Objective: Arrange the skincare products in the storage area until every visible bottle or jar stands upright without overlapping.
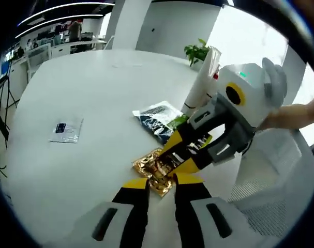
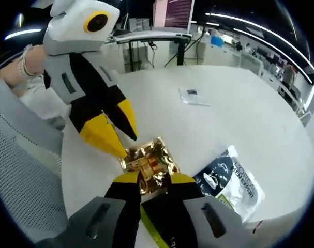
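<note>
A crumpled gold foil sachet (image 1: 152, 170) (image 2: 149, 164) lies on the white round table (image 1: 94, 93) (image 2: 234, 113). My right gripper (image 2: 155, 179) is open, with the sachet's near edge between its yellow tips. In the left gripper view it (image 1: 173, 156) reaches in from the right, over the sachet. My left gripper (image 1: 163, 182) is open, its tips just short of the sachet's corner. Seen from the right gripper, it (image 2: 126, 145) comes down from the upper left and touches the sachet's far left corner. A white tube (image 1: 202, 77) stands upright behind.
A dark and green sachet (image 1: 158, 120) (image 2: 230, 181) lies flat beside the gold one. Another dark sachet with a yellow-green edge (image 2: 152, 227) shows under my right gripper. A small clear sachet (image 1: 66, 129) (image 2: 192, 96) lies apart. A white mesh chair (image 1: 281, 181) (image 2: 22, 170) stands at the table's edge.
</note>
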Demonstrator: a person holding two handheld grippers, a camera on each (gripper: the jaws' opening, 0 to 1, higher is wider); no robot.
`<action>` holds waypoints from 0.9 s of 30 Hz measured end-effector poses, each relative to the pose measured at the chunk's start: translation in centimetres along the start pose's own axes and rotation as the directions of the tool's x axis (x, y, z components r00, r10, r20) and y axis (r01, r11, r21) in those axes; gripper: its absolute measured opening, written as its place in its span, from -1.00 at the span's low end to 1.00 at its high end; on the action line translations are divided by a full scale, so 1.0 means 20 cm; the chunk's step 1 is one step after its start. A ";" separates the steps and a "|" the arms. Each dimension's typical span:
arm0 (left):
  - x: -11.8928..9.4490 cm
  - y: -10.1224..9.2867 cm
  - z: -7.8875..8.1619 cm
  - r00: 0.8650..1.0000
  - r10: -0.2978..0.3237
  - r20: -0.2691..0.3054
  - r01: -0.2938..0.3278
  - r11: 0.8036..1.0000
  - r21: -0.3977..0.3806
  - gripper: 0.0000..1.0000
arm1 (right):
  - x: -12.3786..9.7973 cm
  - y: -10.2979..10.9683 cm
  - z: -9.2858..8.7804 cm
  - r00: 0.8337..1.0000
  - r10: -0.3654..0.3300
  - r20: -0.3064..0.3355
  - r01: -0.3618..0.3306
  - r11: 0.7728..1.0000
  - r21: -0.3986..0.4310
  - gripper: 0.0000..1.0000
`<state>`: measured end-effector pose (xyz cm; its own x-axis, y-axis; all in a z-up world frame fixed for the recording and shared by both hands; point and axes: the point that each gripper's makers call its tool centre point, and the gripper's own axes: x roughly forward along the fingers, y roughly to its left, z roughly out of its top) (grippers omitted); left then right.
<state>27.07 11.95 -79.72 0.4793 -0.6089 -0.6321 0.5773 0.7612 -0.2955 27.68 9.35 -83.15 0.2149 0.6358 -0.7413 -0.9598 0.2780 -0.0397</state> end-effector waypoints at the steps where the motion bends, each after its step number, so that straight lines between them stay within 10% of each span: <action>1: 0.00 -0.01 0.01 1.000 -0.002 0.007 0.002 1.000 0.001 -0.51 | 0.00 0.00 0.00 1.000 -0.001 -0.001 0.001 1.000 0.002 -0.61; 27: -0.08 -0.12 -0.02 0.999 0.013 0.042 -0.014 1.000 0.018 0.76 | -0.01 0.00 -0.01 1.000 -0.011 -0.020 0.011 1.000 0.021 -0.61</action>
<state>24.73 11.19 -78.37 0.5142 -0.6078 -0.6051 0.5822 0.7655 -0.2741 27.67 9.19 -83.14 0.2218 0.6182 -0.7541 -0.9532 0.3003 -0.0342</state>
